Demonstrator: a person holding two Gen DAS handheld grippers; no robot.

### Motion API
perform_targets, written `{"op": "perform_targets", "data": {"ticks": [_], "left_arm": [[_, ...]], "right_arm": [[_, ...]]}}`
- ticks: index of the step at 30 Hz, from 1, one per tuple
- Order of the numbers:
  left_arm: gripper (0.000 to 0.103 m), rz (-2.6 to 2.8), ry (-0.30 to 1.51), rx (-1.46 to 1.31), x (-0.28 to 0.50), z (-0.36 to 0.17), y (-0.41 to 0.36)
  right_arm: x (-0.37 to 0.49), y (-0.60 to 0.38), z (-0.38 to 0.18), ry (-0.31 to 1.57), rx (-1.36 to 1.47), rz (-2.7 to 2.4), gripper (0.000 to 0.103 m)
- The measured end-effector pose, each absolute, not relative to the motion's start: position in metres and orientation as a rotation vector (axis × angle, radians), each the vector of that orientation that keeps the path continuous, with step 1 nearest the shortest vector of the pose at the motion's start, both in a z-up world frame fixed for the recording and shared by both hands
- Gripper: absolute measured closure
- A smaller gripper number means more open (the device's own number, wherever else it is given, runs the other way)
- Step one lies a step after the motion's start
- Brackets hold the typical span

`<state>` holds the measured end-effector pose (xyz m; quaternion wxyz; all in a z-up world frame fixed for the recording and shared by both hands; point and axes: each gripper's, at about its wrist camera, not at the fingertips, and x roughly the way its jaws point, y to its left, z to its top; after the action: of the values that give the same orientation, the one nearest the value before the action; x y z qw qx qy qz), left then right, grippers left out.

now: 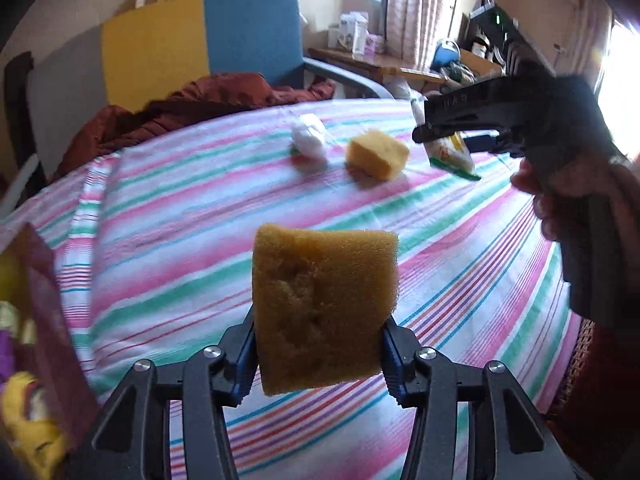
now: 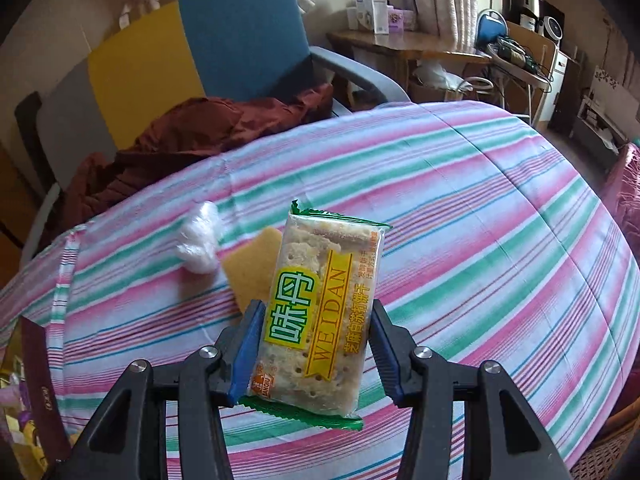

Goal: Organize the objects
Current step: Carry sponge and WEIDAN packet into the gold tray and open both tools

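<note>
Two grips are loaded at once, each item lifted clear of the striped bedsheet. Nearest in the left wrist view, the left gripper pinches a yellow sponge by its lower sides, the blue pads pressed into the foam, so the block stands up beyond the fingertips with its long axis running away from the jaws. In the right wrist view the right gripper clamps a cracker packet across its width, long axis likewise pointing out along the fingers, the green crimped end hanging just under the pads. At the near left edge of both views sits what looks like a dark red box with colourful items inside; judged from the task, that is the likely drop place, and it lies to the left of both grippers, closer to the left one. Farther out on the sheet rest a second yellow sponge and, just beside it, a white crumpled plastic wad, both untouched. Beyond the bed a rust-coloured cloth lies heaped against a blue and yellow chair.
</note>
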<state>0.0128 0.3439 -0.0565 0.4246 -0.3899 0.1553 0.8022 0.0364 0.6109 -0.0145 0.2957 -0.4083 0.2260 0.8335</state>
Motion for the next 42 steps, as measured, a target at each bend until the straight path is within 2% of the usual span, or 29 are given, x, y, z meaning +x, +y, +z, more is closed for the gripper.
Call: {"op": "perform_targets", "data": {"ticks": [14,27,42], "left_arm": [[0.050,2.229,0.270,-0.860,0.005,0.018,0.256],[0.050,2.325,0.138,-0.930,-0.015,0.010,0.189],[0.050,2.509,-0.118,-0.990,-0.035,0.017,0.053]], "right_arm": [[0.029,0.581,0.008,0.580,-1.046,2.378,0.052],[0.026,0.501,0.047,0.539,-1.055,2.554,0.052],[-0.011,0.325,0.045,0.390,-1.321,2.948,0.052]]}}
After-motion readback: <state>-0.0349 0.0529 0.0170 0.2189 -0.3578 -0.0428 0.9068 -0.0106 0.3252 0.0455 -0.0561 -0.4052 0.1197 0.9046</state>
